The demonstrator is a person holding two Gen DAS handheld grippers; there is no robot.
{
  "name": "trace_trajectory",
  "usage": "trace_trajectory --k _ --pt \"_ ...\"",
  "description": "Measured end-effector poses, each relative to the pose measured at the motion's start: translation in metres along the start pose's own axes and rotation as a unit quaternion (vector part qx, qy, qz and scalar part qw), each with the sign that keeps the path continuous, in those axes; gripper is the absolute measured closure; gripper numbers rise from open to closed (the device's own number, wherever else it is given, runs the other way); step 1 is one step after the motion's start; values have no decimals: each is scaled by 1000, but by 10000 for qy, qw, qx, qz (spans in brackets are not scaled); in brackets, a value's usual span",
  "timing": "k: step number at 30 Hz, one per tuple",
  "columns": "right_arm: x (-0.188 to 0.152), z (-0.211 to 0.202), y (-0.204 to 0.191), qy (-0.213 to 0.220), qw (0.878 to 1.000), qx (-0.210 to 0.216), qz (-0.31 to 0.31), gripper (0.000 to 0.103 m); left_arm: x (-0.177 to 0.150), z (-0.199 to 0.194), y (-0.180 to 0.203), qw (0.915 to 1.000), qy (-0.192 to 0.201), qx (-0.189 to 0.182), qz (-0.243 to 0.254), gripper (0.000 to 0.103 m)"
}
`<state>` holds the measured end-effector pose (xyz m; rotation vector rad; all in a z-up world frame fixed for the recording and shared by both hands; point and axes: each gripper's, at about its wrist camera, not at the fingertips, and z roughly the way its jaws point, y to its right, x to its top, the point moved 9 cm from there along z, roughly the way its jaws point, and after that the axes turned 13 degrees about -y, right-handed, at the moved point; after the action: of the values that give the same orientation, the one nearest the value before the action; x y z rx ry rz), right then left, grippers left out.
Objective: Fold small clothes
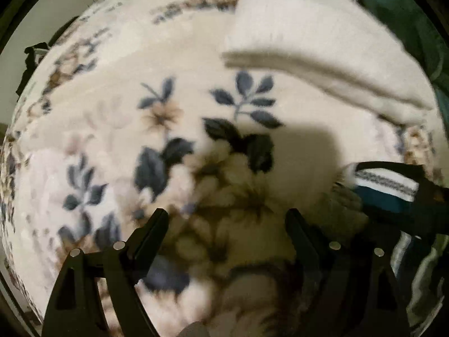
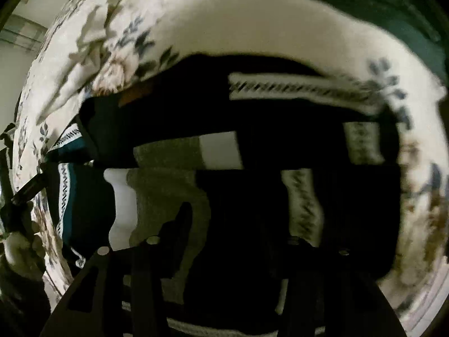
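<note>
Blanket (image 1: 196, 64): cream fleece w/ blue-and-tan flower print, covers the work surface in both views; a thick fold of it lies across the upper right of the left wrist view.

Left gripper (image 1: 226, 216): fingers spread wide, nothing between them, over bare blanket. Casts a shadow on the print.

Sweater (image 2: 266, 146): dark, patterned, w/ white zigzag bands, grey and white blocks, teal panel at the edge. Lies on the blanket, fills most of the right wrist view. Seen also at the right edge of the left view, beside the left gripper, not touching it.

Right gripper (image 2: 241, 224): right over the sweater, very dark and blurred; left finger shows against grey cloth, right finger lost in black. Open or closed: can't tell.

Progress (judged): early to mid. Sweater looks bunched, layers overlapping unevenly, no neat folded packet visible. Left to do: flatten, fold sides in, fold to final shape. No finished stack in view.
</note>
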<state>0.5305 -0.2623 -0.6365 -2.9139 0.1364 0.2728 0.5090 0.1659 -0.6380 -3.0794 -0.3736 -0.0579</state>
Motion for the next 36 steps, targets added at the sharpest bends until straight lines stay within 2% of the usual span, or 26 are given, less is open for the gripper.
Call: trace_trajectory --k 1,3,6,7,8,9,12,16,18,21,22,23,26,28,30,31,34,36 --pt "-5 -11 3 61 10000 38 24 44 -9 -10 -2 9999 102 9 -28 19" --pt "-19 -33 12 185 9997 134 125 42 -30 -25 -4 9997 198 -93 -65 19" --pt "-46 -60 37 292 9985 197 430 40 -68 -29 2 9998 113 -88 118 19" --pt "-56 -66 47 306 9977 213 562 38 -79 -25 10 9996 36 -28 267 19" --pt "-67 -71 58 325 9966 241 723 38 -77 -24 14 9992 -70 37 383 18" --pt "-78 -75 69 335 9953 286 858 38 -93 -4 18 9977 -338 219 554 18" --pt "-109 -89 107 328 9914 417 1196 38 -115 23 16 9956 -685 309 555 18" --pt "-127 -83 147 281 9898 432 1329 38 -126 -18 21 9982 -286 430 309 18" --pt "-131 -78 162 204 9904 527 1263 37 -143 -48 35 9986 -79 447 255 19" --pt "-132 -68 181 31 9914 706 1100 37 -182 -84 71 9980 78 483 390 19" --pt "-135 -66 189 -46 9918 731 1049 37 -209 -96 96 9977 30 464 483 19" --pt "-137 -66 197 -93 9923 785 951 37 -222 -102 113 9976 -43 418 554 19" --pt "-142 -70 220 -179 9956 715 583 37 -307 -96 198 9931 -681 102 947 19" --pt "-144 -74 240 -250 9971 601 397 37 -365 -81 260 9843 -1204 -303 1253 19" --pt "-145 -76 256 -298 9976 538 303 37 -415 -69 311 9724 -1643 -636 1532 19" --pt "-143 -77 264 -323 9979 500 257 37 -446 -60 344 9637 -1818 -783 1793 18" --pt "-134 -79 282 -392 9979 497 161 37 -497 -33 392 9508 -2105 -629 2184 19" --pt "-119 -80 286 -386 9973 614 130 37 -512 -11 400 9486 -2253 -489 2168 29"
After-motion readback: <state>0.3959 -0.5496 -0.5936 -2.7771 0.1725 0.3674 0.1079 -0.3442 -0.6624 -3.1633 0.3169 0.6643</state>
